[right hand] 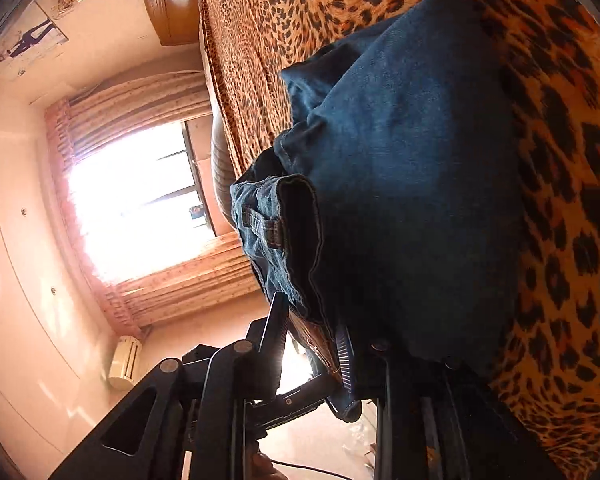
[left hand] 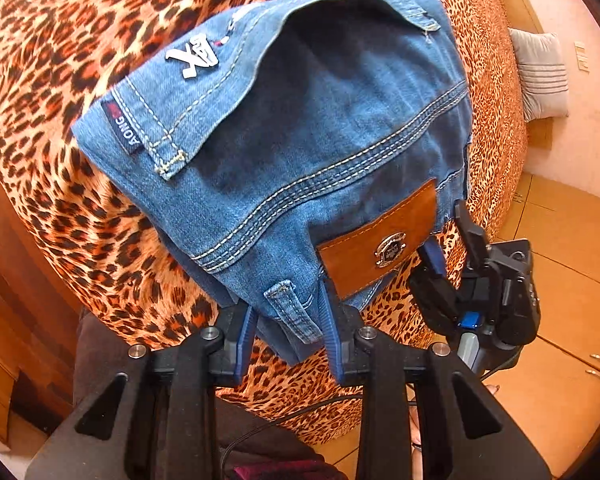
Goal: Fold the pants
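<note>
Blue denim pants (left hand: 300, 120) lie folded on a leopard-print bed (left hand: 80, 40), waistband toward me, with a brown leather patch (left hand: 376, 240) and a belt loop (left hand: 288, 304). My left gripper (left hand: 288, 328) is shut on the pants' waistband at the belt loop. My right gripper (left hand: 448, 240) shows at the right of the left wrist view, clamped on the waistband corner by the patch. In the right wrist view the pants (right hand: 412, 168) fill the centre, and the right gripper (right hand: 316, 328) is shut on the waistband.
The bed's edge runs just below the pants. A striped grey pillow (left hand: 540, 72) and a tiled floor (left hand: 572, 280) lie to the right. A bright window with curtains (right hand: 132, 192) and an air conditioner (right hand: 126, 360) show in the right wrist view.
</note>
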Available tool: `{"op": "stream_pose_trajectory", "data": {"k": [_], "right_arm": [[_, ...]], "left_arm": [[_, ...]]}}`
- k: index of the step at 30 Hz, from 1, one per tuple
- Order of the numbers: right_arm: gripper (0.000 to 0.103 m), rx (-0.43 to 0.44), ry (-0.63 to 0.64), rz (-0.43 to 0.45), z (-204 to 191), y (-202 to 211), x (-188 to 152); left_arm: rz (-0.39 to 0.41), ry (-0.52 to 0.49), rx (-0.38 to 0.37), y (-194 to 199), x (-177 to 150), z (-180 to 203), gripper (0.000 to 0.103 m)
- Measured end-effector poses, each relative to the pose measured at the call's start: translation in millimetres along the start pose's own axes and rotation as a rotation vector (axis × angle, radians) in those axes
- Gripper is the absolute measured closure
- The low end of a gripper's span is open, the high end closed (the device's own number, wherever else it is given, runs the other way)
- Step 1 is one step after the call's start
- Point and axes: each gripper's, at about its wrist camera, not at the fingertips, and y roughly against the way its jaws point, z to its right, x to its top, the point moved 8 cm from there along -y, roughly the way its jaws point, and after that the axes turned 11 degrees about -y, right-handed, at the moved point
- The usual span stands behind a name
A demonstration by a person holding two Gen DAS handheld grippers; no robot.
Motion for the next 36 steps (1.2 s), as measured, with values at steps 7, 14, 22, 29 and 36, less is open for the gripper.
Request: {"op": "stream_pose_trajectory", "data": {"k": [7,14,22,29,36], "right_arm": [[0.026,-0.169,0.232,0.108,-40,-7,36],[0.090,-0.006,0.127,0.060,-45,-8,10],[0.091,-0.112,-0.032,0.126,34,12,30],[0.056,-0.205,0.210,0.176,-17,45,25],[0.036,-0.365,0.547,0.080,-84,-12,31]], "left_arm": [[-0.011,-0.029,0.039,-14,11,20,0.076],[-0.027,-0.089,0.044,-5,4,52,0.075],[-0.161,-0.079,0.008,-62,-13,42,0.075],[-0.025,-0.205,-0.037,3,-26,29,0.049],[0.113,0.030,-0.131,18,31,-3,0.036]]}}
